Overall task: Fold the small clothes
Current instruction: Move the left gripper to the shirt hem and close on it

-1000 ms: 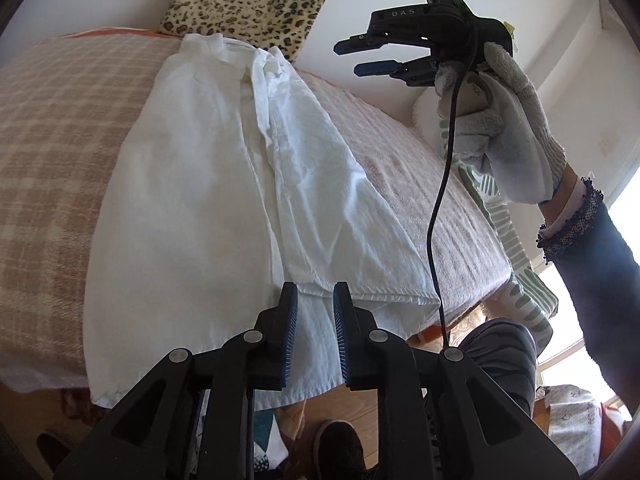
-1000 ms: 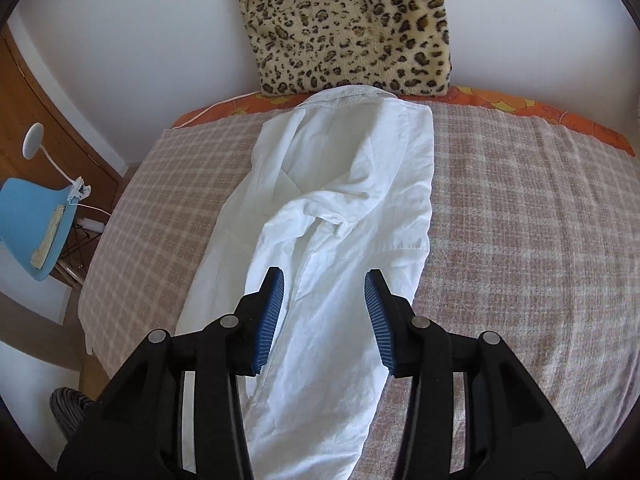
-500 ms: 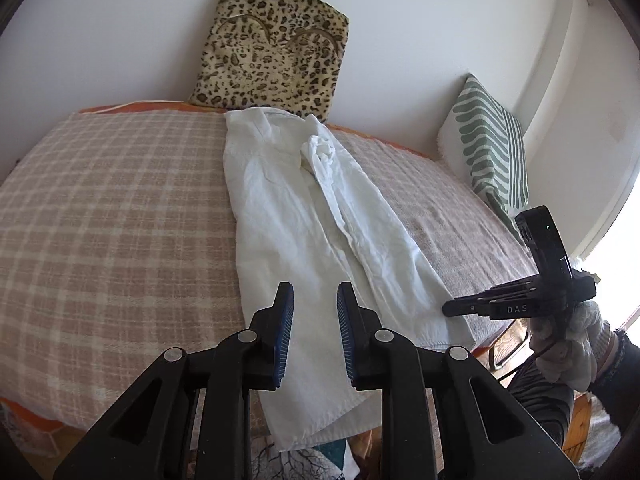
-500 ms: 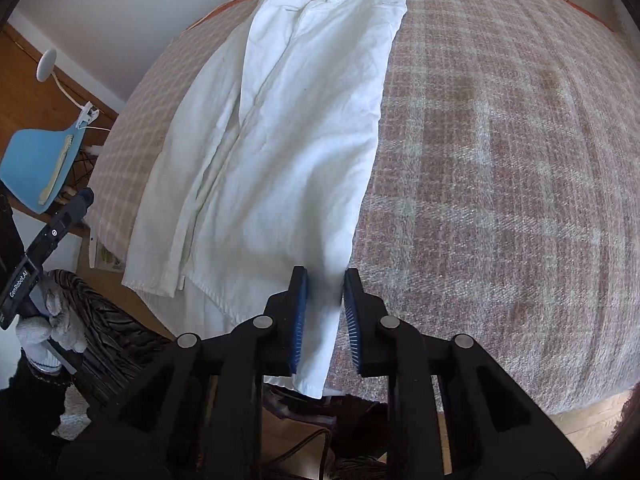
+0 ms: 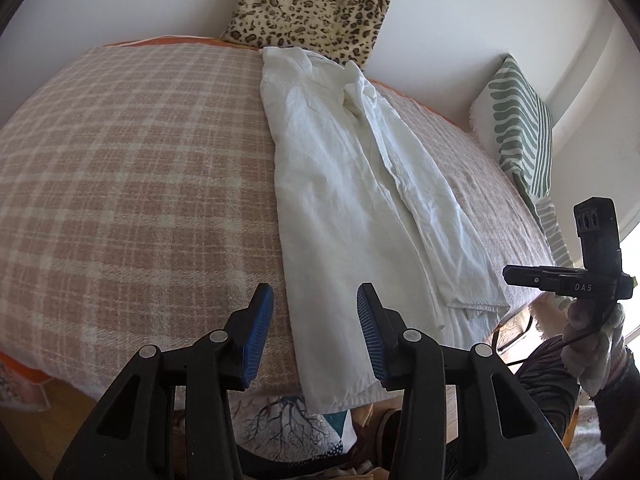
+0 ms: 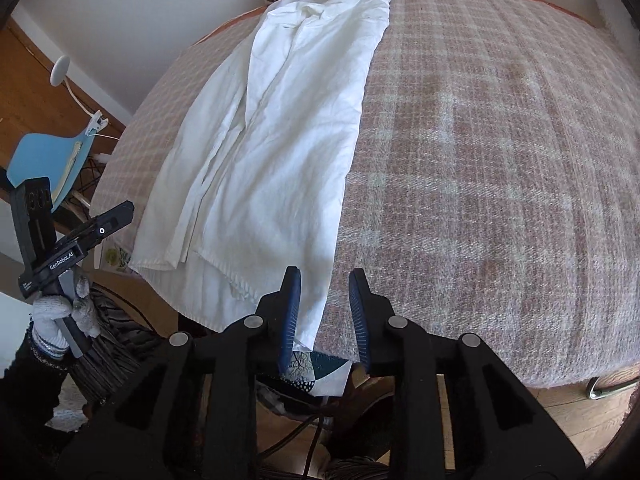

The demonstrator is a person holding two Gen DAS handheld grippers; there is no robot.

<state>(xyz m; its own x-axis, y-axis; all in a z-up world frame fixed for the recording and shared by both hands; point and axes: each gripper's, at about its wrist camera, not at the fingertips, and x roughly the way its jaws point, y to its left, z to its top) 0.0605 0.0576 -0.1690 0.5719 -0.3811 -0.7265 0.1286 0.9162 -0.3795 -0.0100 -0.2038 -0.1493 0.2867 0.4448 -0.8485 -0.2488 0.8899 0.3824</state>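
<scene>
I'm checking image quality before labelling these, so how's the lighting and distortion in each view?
Left wrist view: strong fisheye bulge bends the plaid bed cover; bright window glare at right edge behind the right gripper. Right wrist view: same bulge, even daylight, white shirt near overexposed, folds faint. Both sharp.

Both grippers: black plastic frames, silver rivets, ribbed blue pads on fingers (image 5: 256, 332). Right gripper (image 5: 520, 274) marked "DAS", left gripper (image 6: 116, 216) "GenRobot.AI". Hands in white knit gloves (image 6: 50, 316), dark sleeves, black cable.

Plaid-covered bed (image 5: 132, 184) carries a white shirt (image 5: 344, 184).
</scene>
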